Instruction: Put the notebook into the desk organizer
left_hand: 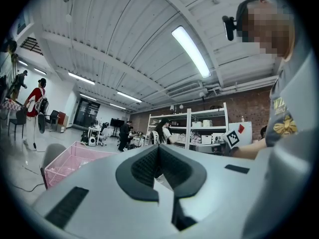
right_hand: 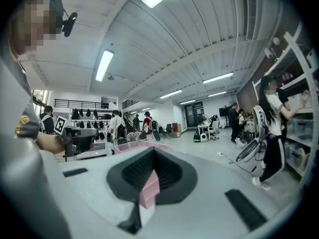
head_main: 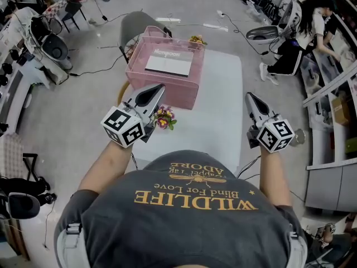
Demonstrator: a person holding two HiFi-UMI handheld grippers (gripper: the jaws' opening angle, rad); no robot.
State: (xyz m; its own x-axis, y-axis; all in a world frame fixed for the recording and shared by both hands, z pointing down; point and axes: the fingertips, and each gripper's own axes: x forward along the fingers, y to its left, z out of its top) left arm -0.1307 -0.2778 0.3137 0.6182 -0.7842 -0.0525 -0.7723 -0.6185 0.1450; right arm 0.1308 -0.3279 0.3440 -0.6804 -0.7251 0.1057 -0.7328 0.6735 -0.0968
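The pink mesh desk organizer [head_main: 167, 91] stands at the far end of the white table [head_main: 223, 105]. A pale flat notebook [head_main: 169, 65] lies across its top. My left gripper [head_main: 158, 89] hovers level just in front of the organizer's near left corner, jaws shut with nothing between them. Over the table's right side my right gripper [head_main: 249, 97] is held apart from the organizer, also shut and holding nothing. The left gripper view shows the organizer [left_hand: 70, 158] to the left of the closed jaws [left_hand: 159, 148]. From the right gripper [right_hand: 153, 151] the organizer [right_hand: 137, 144] is seen just ahead.
A small bunch of flowers [head_main: 164, 118] lies on the table beneath the left gripper, another [head_main: 196, 39] behind the organizer. A grey chair [head_main: 139, 24] stands beyond the table. A person [head_main: 304, 32] works at shelves on the right. Cables cross the floor.
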